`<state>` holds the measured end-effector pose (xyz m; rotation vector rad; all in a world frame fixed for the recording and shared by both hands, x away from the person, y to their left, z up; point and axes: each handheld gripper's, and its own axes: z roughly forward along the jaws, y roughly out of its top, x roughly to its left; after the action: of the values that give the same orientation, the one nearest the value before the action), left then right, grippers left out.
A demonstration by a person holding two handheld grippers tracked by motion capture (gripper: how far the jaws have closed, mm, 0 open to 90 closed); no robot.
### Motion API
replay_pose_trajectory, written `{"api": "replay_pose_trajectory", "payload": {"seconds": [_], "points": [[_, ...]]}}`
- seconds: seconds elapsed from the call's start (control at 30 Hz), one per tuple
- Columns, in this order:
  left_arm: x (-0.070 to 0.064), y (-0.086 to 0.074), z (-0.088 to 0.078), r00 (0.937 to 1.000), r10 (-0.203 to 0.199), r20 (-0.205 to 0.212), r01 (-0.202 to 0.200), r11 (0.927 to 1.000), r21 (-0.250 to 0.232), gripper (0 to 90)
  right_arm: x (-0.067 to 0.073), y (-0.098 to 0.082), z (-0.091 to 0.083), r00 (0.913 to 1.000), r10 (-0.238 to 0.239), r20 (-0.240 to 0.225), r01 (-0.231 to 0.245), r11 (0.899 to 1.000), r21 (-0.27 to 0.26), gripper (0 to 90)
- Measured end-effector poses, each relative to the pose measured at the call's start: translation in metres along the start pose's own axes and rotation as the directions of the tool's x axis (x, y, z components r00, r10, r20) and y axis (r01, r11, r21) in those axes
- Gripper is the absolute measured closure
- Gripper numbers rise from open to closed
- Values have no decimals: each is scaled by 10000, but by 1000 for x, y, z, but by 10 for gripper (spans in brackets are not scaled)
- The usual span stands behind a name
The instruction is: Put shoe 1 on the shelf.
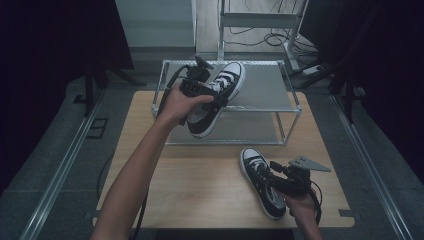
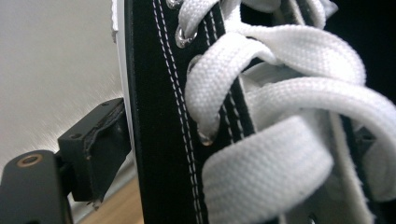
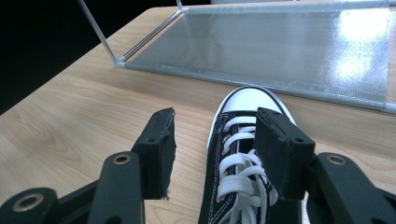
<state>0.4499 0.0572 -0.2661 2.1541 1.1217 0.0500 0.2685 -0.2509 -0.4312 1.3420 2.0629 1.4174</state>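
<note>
Left gripper (image 1: 212,95) grips sneaker (image 1: 220,95), toe up-right, over rack (image 1: 270,90).

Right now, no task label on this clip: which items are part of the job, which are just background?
In play:
- raised sneaker, clamped in left gripper, over the rack's top shelf
- second sneaker flat on table, right gripper open astride its side
- two-tier metal rack

Background:
- floor cables
- dark curtains

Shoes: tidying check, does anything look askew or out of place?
One sneaker is held tilted in the air by the left claw over the metal rack, its heel hanging past the front edge. The other sneaker lies flat on the table.
</note>
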Motion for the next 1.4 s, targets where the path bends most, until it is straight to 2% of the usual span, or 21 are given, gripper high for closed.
{"api": "replay_pose_trajectory", "payload": {"seconds": [0.03,0.07,0.17,0.2,0.33,0.5,0.6,0.77,0.87,0.97,1.07,1.1,1.17,1.27,1.37,1.4], "points": [[0,4,0,9999,-69,-92,69,10000,-3,136,0,0,0,10000,0,0,0,10000,0,481],[1,13,1,9989,-400,-249,398,9992,-83,136,0,0,0,10000,-11,-16,11,10000,30,481],[3,22,3,9976,-625,-288,622,9980,-95,136,0,0,0,10000,-6,-33,6,10000,18,481],[3,28,5,9952,-936,-271,932,9955,-157,136,0,0,0,10000,-27,-39,27,10000,6,481],[4,41,12,9905,-1217,-644,1215,9926,-75,136,1,0,-1,10000,-31,-76,31,10000,3,480],[9,56,20,9835,-1591,-864,1599,9871,20,136,1,0,-1,10000,-30,-93,30,10000,2,480],[13,66,25,9767,-1894,-1012,1907,9816,31,135,2,0,-2,9999,-64,-104,64,10000,-19,480],[21,80,34,9609,-2372,-1428,2398,9708,10,135,4,0,-1,9999,-65,-150,65,10000,0,480],[26,87,40,9486,-2595,-1813,2641,9645,12,135,5,-2,-1,9997,-75,-216,75,10000,37,479],[34,93,47,9304,-3025,-2069,3087,9512,-24,135,7,-3,-1,9997,-117,-230,118,9999,15,479],[39,96,52,9156,-3208,-2423,3293,9442,-58,135,8,-3,-2,9996,-147,-246,148,9999,25,479],[40,98,55,9084,-3301,-2566,3393,9406,-88,136,8,-2,-2,9996,-137,-246,138,9999,26,479],[42,99,58,8997,-3451,-2675,3551,9348,-116,135,8,-2,-2,9996,-144,-241,144,9999,11,478],[45,99,62,8927,-3501,-2839,3644,9313,-28,135,8,-2,-2,9997,-109,-218,108,9999,-23,478],[48,100,67,8774,-3696,-3059,3852,9228,-101,135,7,-2,-2,9997,-119,-221,120,9999,23,478],[48,99,67,8776,-3632,-3130,3806,9247,-58,135,7,-3,-2,9997,-117,-221,117,9999,27,477]]}}
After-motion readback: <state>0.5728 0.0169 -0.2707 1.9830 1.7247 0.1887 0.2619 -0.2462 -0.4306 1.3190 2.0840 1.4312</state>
